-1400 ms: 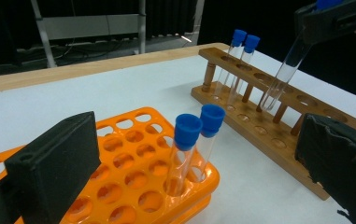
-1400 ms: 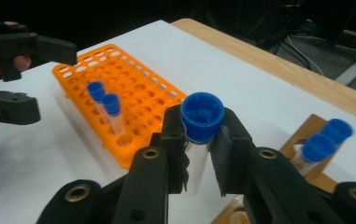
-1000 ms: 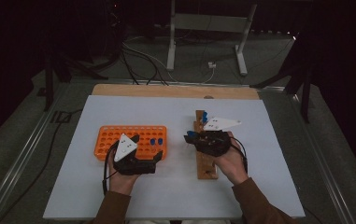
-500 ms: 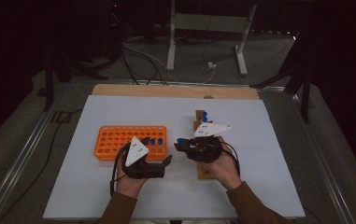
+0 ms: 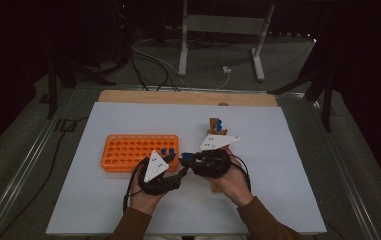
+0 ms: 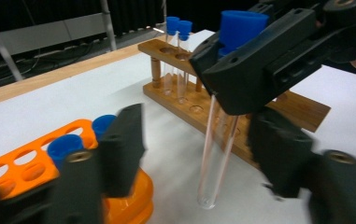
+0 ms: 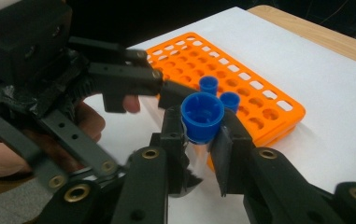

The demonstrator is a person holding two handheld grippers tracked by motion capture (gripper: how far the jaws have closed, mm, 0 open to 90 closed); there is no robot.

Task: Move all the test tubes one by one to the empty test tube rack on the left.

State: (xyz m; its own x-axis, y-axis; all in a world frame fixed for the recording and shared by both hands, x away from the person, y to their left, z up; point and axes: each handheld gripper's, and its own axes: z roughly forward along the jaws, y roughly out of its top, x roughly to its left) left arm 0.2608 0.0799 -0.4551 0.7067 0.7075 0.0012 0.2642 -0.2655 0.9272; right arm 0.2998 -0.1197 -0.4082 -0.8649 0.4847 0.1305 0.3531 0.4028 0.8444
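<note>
Both my claws have drawn together since the earlier frame; right claw (image 7: 199,140) clamps the test tube (image 6: 217,154) upright, blue cap up, above the table (image 5: 288,150); left claw (image 6: 199,144), just been closing, brackets it untouching.

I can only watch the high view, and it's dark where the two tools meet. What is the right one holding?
Observer: The right gripper is shut on a clear test tube, just under its blue cap.
Operator: And the left one?
Observer: The left gripper has just been closing its jaws, with the tube's lower part between them. I see gaps on both sides.
Operator: Does the wooden stand hold anything?
Observer: Two capped tubes stand at its far end.
</note>
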